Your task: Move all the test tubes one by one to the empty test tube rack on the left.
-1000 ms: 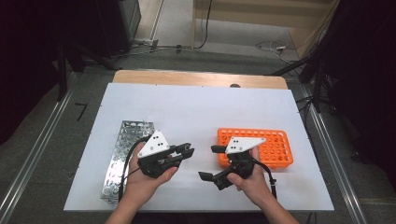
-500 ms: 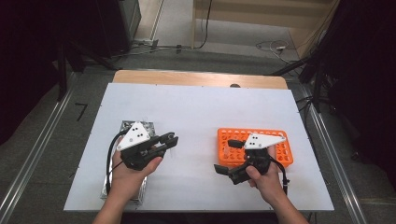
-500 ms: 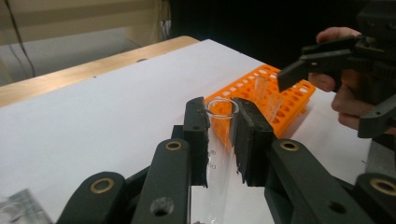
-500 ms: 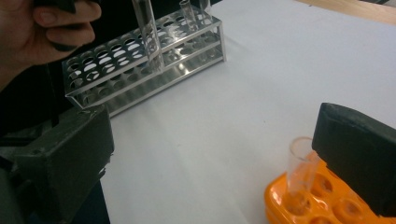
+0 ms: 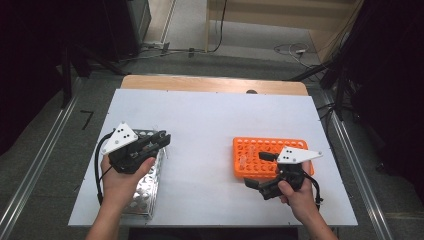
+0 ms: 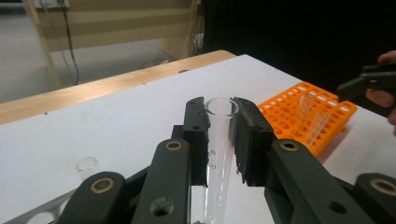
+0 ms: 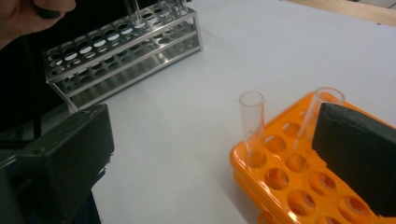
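Note:
My left gripper point(image 6: 219, 116) is shut on a clear glass test tube point(image 6: 218, 144) that stands upright between the pads, open mouth up. In the high view the left gripper point(image 5: 159, 138) hovers over the far end of the metal rack point(image 5: 145, 195). My right gripper point(image 5: 259, 170) stands open at the near left corner of the orange rack point(image 5: 250, 145), its jaws wide and nothing between them point(image 7: 212, 158). Two clear tubes point(image 7: 252, 121) point(image 7: 310, 116) stand in the orange rack point(image 7: 299, 186).
The white table point(image 5: 210, 125) has free room between the two racks. The metal rack point(image 7: 121, 56) has several empty holes and a few tubes at its far end. A wooden strip point(image 5: 210, 84) borders the table's far edge.
The two hands have drawn apart from the table's middle: the left gripper went left over the metal rack, the right gripper went right to the orange rack's near corner.

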Available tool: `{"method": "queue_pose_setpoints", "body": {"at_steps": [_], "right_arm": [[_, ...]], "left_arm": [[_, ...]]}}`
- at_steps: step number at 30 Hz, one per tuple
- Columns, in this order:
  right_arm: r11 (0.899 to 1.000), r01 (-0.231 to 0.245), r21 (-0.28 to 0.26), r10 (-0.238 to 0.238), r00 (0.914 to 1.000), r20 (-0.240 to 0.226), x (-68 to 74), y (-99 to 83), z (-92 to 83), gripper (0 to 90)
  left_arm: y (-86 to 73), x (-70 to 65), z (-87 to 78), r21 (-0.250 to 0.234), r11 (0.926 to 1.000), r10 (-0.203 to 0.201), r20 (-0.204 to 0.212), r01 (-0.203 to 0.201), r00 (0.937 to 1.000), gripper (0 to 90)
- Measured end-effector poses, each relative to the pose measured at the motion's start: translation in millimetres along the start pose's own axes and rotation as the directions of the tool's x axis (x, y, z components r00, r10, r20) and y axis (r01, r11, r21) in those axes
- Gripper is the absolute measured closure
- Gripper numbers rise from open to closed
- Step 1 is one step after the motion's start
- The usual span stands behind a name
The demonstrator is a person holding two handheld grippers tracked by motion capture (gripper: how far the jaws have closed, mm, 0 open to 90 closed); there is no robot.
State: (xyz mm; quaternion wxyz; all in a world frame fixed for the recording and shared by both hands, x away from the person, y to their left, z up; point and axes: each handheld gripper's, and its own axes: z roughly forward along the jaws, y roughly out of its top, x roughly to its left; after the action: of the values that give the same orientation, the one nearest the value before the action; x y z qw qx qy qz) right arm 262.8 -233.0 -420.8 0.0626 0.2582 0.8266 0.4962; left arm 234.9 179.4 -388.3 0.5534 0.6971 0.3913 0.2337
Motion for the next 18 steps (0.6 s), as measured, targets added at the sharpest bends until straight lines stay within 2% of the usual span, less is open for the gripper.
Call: {"method": "queue_pose_setpoints", "body": {"at_steps": [9, 18], "right_arm": [[1.0, -0.018, -0.001, 0.018, 0.9989, 0.043, -9.7, -14.7, -22.6, 0.0], [0.999, -0.04, -0.002, 0.04, 0.9965, 0.073, -19.2, -27.1, -40.8, 0.0]], "left_arm": [[-5.4, 13.0, -1.2, -0.013, 0.9999, 0.0, -0.072, -0.001, 0.9974, 76.0], [-13.8, 23.8, 0.9, -0.029, 0.9996, -0.001, -0.134, -0.003, 0.991, 76.0]]}}
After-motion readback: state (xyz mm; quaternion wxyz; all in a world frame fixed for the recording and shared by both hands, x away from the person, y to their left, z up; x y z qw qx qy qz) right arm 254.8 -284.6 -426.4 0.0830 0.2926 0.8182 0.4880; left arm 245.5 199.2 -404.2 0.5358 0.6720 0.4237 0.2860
